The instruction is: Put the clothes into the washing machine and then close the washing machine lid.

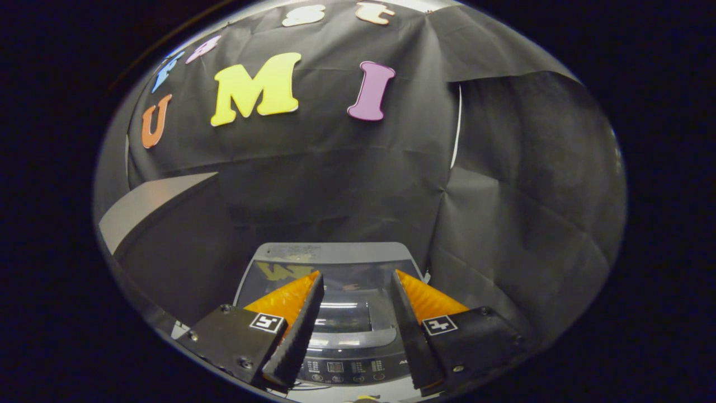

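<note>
Hiding parts of the washer lid: the spread fingers. Too small to read, perhaps buttons: panel markings.

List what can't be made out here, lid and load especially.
- Drum contents: gripper view; the grey top-loading washing machine has its glossy dark lid down, glare over it.
- Control panel markings: too small, partly behind the open, empty fingers.
- Machine front: cut off below the fingers.
</note>
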A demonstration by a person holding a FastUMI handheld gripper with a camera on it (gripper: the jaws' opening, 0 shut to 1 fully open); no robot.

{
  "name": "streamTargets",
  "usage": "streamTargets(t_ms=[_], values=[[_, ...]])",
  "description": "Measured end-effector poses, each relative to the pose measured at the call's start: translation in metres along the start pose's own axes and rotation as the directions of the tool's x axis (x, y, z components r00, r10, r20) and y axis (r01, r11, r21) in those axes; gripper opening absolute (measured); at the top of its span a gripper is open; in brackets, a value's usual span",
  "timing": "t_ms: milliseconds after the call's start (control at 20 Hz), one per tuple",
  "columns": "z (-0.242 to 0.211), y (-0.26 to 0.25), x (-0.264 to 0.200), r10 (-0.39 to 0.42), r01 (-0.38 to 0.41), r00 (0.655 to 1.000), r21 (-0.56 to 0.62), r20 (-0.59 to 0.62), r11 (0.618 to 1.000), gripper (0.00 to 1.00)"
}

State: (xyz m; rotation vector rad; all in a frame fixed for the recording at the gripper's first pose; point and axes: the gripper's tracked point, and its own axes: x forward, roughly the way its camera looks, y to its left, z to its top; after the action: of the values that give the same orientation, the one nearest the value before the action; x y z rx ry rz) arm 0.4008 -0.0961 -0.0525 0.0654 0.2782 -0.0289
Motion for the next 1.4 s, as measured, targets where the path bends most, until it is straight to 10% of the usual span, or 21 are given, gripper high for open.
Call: streamTargets(t_ms=[700,900,1400], values=[[0.05,-0.014,-0.231,0.001,0.002,0.978,-0.013,0.206,1.0,0.76],[0.063,-0.011,-0.306,0.036,-0.029,0.962,-0.029,0.271,0.999,0.94],[0.007,-0.023,-0.458,0.159,-0.15,0.932,-0.053,0.325,0.987,1.0]])
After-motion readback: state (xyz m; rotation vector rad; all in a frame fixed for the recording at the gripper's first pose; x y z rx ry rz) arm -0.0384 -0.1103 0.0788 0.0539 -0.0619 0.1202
